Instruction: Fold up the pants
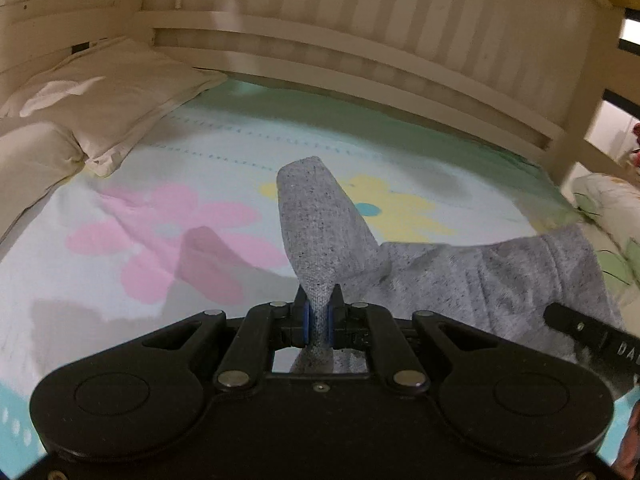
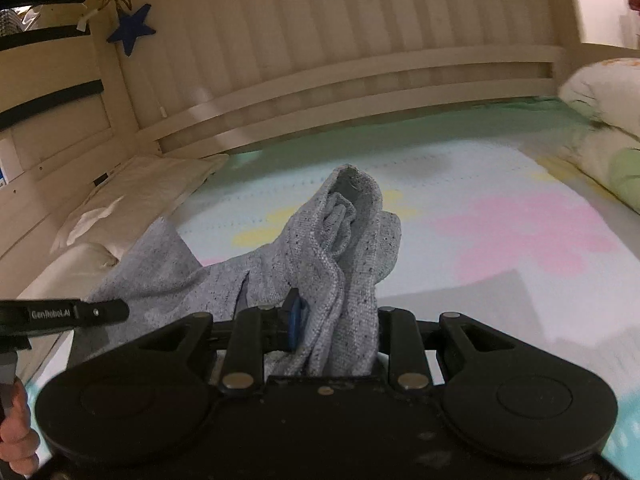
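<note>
The grey knit pants [image 1: 324, 228] hang stretched between my two grippers, lifted above the bed. My left gripper [image 1: 318, 320] is shut on a narrow edge of the fabric, which sticks up past the jaws and runs right toward the other gripper's body [image 1: 592, 336]. In the right wrist view the pants [image 2: 344, 248] bunch in thick folds. My right gripper [image 2: 336, 320] is shut on that bunch; cloth hides its right finger. The left gripper's body [image 2: 60, 314] shows at the left edge.
A flowered sheet [image 1: 180, 220] covers the mattress. Cream pillows [image 1: 104, 92] lie at the left, a rolled quilt [image 2: 600, 120] at the right. A slatted cream bed wall [image 1: 360, 20] stands behind. A blue star [image 2: 131, 28] hangs on the frame.
</note>
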A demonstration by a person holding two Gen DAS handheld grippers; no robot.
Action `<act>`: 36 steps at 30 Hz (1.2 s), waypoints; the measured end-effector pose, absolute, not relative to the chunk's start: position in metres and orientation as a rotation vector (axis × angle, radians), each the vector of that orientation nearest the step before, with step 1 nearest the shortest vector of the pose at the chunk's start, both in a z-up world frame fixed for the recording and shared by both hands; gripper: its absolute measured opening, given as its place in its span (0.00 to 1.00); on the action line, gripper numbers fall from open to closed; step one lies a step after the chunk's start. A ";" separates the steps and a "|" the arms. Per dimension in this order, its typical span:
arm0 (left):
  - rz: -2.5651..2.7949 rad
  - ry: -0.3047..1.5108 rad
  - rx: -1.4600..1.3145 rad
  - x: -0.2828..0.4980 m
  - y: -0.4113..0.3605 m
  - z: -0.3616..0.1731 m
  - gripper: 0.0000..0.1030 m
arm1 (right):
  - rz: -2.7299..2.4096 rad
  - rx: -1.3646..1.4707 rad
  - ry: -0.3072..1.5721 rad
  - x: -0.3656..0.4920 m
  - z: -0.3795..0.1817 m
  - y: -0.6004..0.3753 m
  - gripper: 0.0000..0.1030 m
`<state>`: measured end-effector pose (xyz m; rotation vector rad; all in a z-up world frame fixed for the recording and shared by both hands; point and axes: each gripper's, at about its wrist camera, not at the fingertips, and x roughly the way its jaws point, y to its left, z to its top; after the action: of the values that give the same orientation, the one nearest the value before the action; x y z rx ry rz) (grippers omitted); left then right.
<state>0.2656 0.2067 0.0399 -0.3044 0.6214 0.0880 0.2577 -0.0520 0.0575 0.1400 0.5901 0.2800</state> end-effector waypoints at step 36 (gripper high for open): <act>0.198 0.716 -0.154 0.178 0.144 0.090 0.51 | 0.248 -0.008 0.869 0.211 0.097 -0.045 0.38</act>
<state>0.1780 0.1443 0.0900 -0.1542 0.7163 0.1981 0.2112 -0.0449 0.0974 -0.0078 0.8694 0.2485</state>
